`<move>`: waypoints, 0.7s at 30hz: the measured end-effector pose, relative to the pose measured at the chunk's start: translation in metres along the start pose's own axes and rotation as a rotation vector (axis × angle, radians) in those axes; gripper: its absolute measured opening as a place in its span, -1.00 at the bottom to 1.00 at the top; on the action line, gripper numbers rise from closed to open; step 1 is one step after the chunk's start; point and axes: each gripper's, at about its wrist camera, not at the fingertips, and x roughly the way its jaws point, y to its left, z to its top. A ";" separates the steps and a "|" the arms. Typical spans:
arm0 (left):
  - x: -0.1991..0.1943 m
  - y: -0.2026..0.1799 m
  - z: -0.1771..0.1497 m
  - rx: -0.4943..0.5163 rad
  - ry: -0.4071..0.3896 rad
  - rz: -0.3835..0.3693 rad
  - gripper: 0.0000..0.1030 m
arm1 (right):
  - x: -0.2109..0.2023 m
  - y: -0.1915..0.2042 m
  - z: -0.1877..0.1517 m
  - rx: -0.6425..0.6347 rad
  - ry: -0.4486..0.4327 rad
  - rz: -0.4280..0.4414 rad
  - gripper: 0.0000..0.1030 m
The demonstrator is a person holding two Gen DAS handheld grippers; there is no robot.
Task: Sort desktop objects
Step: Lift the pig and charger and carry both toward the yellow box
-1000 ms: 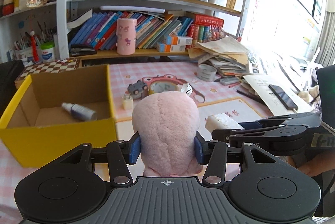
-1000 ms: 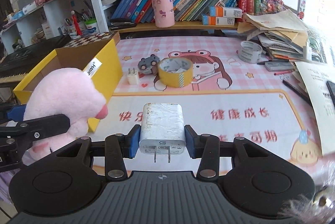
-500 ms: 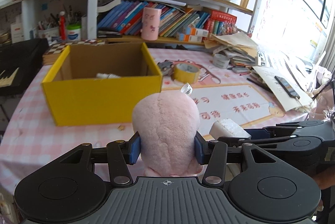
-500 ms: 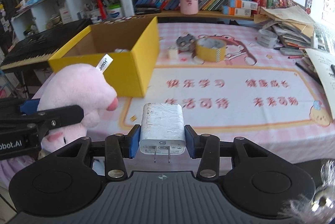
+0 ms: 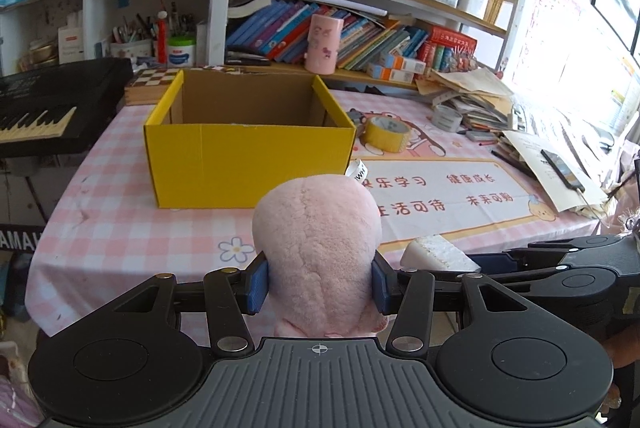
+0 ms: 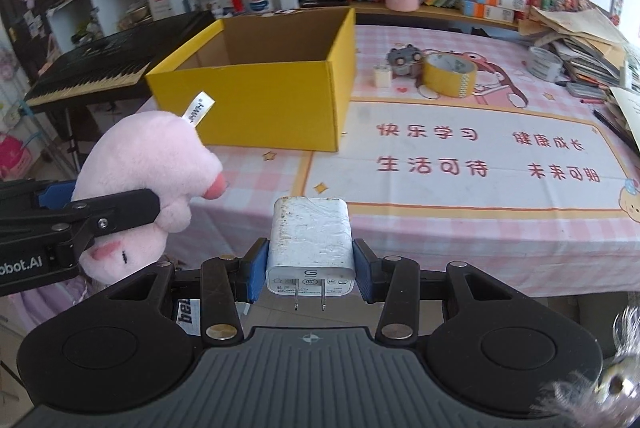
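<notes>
Yellow box: mid-frame, now farther off than a second ago; both grippers have drawn back past the table's near edge, loads undelivered.
Pink plush: lower centre, squeezed between the part-closed jaws of the left gripper.
White charger: lower centre, prongs toward the camera, clamped narrowly by the right gripper.

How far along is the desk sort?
Done: can't tell; the yellow box interior floor is hidden from here. In hand: left gripper holds the pink plush, right gripper holds the white charger, both short of the box. Left: yellow tape roll, small white plug and grey toy on the table.
</notes>
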 end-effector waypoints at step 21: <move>-0.004 0.000 -0.002 0.022 0.005 0.007 -0.06 | 0.002 0.017 0.000 -0.038 -0.001 0.020 -0.21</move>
